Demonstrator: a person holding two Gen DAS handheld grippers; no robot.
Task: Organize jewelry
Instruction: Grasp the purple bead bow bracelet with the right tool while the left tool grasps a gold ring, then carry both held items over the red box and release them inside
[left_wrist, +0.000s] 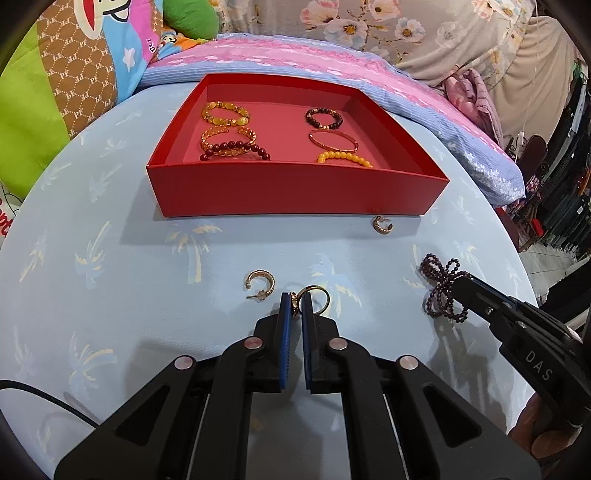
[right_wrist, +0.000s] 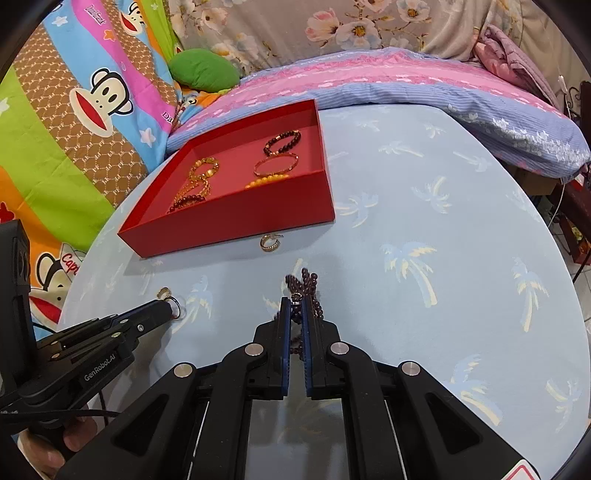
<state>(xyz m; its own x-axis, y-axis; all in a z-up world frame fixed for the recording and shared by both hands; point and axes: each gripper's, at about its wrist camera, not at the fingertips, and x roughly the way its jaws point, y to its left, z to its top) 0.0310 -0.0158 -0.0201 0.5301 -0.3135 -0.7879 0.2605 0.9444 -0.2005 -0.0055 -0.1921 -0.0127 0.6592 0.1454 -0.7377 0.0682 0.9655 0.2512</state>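
Earrings and a beaded strand are what is left outside the red box (left_wrist: 295, 192) on the palm-print counter (left_wrist: 110, 258). In the left wrist view, the left gripper (left_wrist: 295, 306) is seen with its jaws clamped on a thin gold hoop earring (left_wrist: 314, 295), which is pinched only at its rim; 1 loose hoop (left_wrist: 260, 284) lies just beside it, another (left_wrist: 381, 224) sits against the box's front wall, and 6 bracelets are already laid in 2 columns inside. So slender a hold could let the ring twist or drop if it is lifted quickly. In the right wrist view, the right gripper (right_wrist: 295, 308) is closed on a dark beaded bracelet (right_wrist: 304, 284), whose loops bunch loosely past the tips. A trailing loop could be snagged on the box wall, or the piles inside disturbed, if it is carried low.
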